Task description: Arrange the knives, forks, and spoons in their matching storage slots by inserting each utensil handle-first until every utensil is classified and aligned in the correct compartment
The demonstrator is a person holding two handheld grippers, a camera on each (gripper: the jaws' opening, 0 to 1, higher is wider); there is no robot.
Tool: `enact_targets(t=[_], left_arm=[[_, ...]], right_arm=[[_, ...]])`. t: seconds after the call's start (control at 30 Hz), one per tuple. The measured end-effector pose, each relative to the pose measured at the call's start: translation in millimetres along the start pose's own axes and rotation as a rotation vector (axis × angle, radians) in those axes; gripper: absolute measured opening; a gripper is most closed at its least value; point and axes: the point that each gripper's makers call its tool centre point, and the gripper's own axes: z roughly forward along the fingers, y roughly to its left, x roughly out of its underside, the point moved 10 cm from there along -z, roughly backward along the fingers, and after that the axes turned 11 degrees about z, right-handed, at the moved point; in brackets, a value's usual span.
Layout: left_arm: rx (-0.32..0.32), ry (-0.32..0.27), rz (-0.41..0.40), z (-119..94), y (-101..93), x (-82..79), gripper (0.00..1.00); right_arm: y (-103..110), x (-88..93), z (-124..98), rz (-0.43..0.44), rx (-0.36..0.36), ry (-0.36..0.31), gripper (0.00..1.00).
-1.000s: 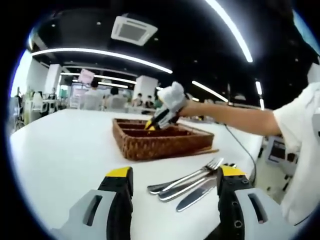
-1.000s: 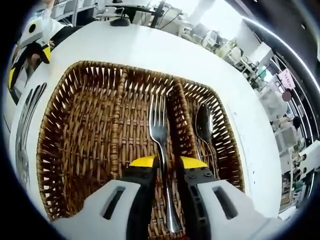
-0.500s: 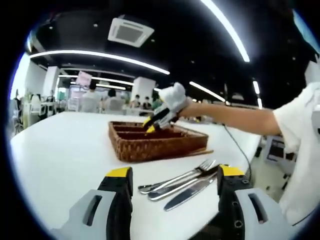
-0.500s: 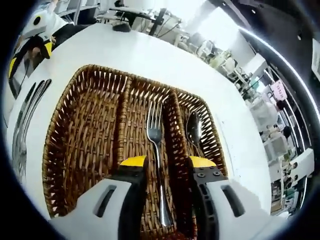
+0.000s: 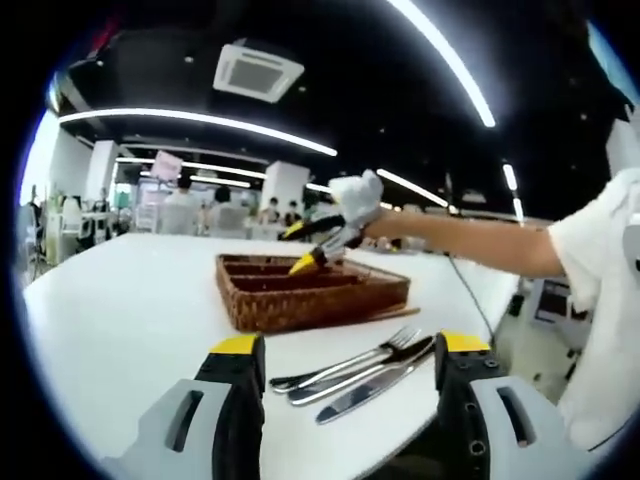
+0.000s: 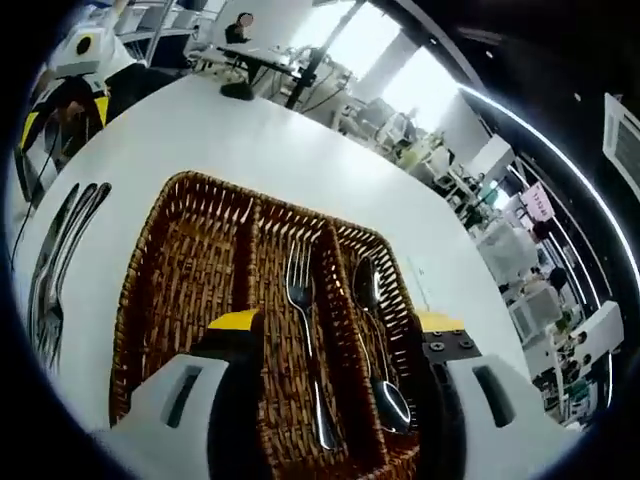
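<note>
Our right gripper [image 6: 335,325] hovers with jaws wide and empty above the basket [image 6: 180,270], where a fork [image 6: 303,335] and spoon [image 6: 372,340] lie. Our left gripper [image 5: 350,350], also wide and empty, faces loose cutlery [image 5: 350,368] on the counter [image 5: 130,300]. We judge picking one up comes next.

Left gripper [image 5: 350,350], seen in the left gripper view, is held low with its two yellow-tipped jaws spread wide, gripping nothing. From the right of that view a bare forearm [image 5: 470,238] in a short white sleeve [image 5: 600,260] reaches out, carrying the right gripper [image 6: 335,325], jaws also wide apart and empty.
</note>
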Motion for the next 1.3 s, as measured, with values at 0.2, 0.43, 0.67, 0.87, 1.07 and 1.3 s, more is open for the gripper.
enact_targets(t=[0.2, 0.43, 0.67, 0.87, 1.07, 1.3], left_arm=[[0.009, -0.001, 0.000, -0.6, -4.8, -1.6, 0.70], [0.014, -0.001, -0.001, -3.4, -9.7, -0.4, 0.70], [0.013, 0.011, -0.012, -6.6, -10.6, 3.2, 0.70], [0.018, 0.016, -0.021, -6.9, -14.5, 7.0, 0.70], [0.025, 0.016, -0.024, -5.3, -15.4, 7.7, 0.70], [0.036, 0.018, -0.023, -2.4, -18.0, 9.8, 0.70]], right_arm=[[5.3, 4.9, -10.6, 0.089, 0.006, -0.042, 0.76], [8.4, 14.4, -22.2, 0.202, 0.037, -0.121, 0.89], [13.0, 23.9, -31.1, 0.288, 0.040, -0.160, 0.95], [20.4, 26.5, -40.2, 0.416, 0.026, -0.203, 1.00], [28.6, 34.1, -51.1, 0.437, 0.028, -0.214, 1.00], [36.4, 44.1, -62.9, 0.465, 0.030, -0.200, 1.00]])
